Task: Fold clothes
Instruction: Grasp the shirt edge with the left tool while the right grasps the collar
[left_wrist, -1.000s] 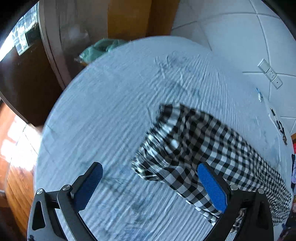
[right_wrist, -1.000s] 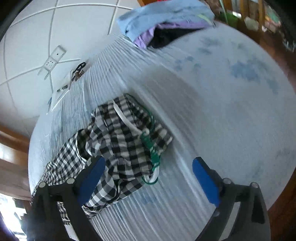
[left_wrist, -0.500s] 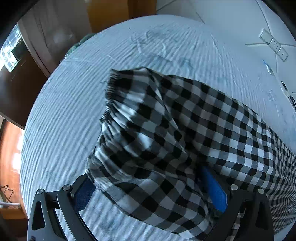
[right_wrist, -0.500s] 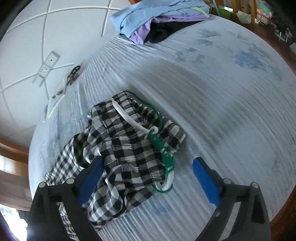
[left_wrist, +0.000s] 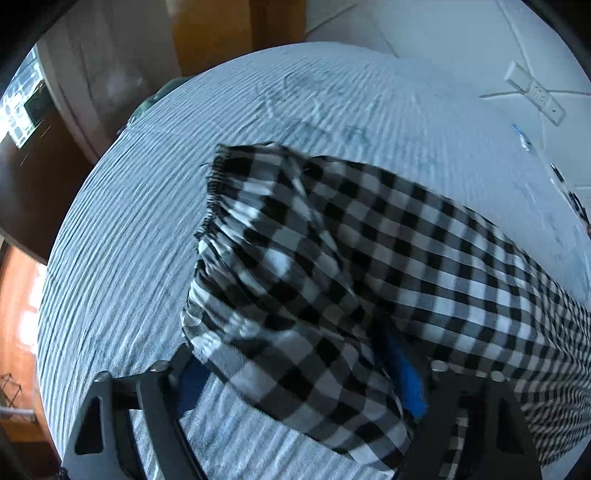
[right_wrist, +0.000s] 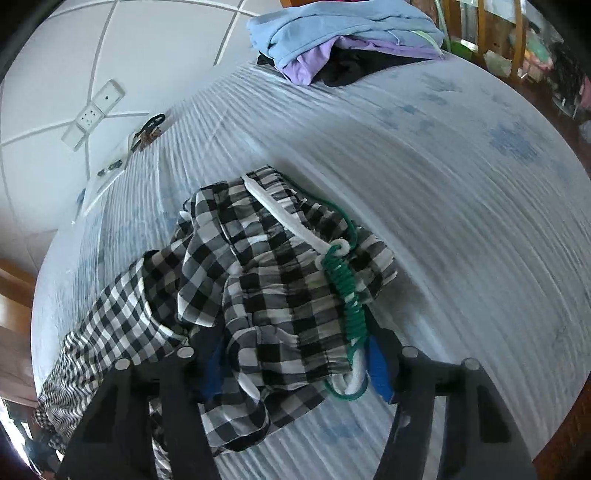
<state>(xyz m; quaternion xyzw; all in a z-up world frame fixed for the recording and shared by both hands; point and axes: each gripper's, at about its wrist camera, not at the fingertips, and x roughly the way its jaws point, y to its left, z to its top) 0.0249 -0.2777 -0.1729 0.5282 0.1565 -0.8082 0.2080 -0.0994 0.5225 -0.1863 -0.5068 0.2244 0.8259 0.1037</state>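
Black-and-white checked trousers (left_wrist: 332, 266) lie on a pale blue striped bed sheet (left_wrist: 129, 240). In the left wrist view their gathered cuff end lies over my left gripper (left_wrist: 299, 380); the cloth sits between its blue pads (left_wrist: 406, 384), which stand apart. In the right wrist view the waistband end (right_wrist: 280, 280) with a white drawstring and a green coiled cord (right_wrist: 347, 291) lies between the blue pads (right_wrist: 378, 369) of my right gripper (right_wrist: 295, 373), which have come closer around the cloth.
A pile of blue, purple and black clothes (right_wrist: 343, 37) lies at the far end of the bed. Keys (right_wrist: 147, 129) and small items lie by the white wall with sockets (right_wrist: 92, 114). A wooden floor edge (left_wrist: 18, 314) shows at left.
Both grippers moved forward and down onto the trousers. The cuff end now lies between the left pads and the waistband between the right pads, which have narrowed.
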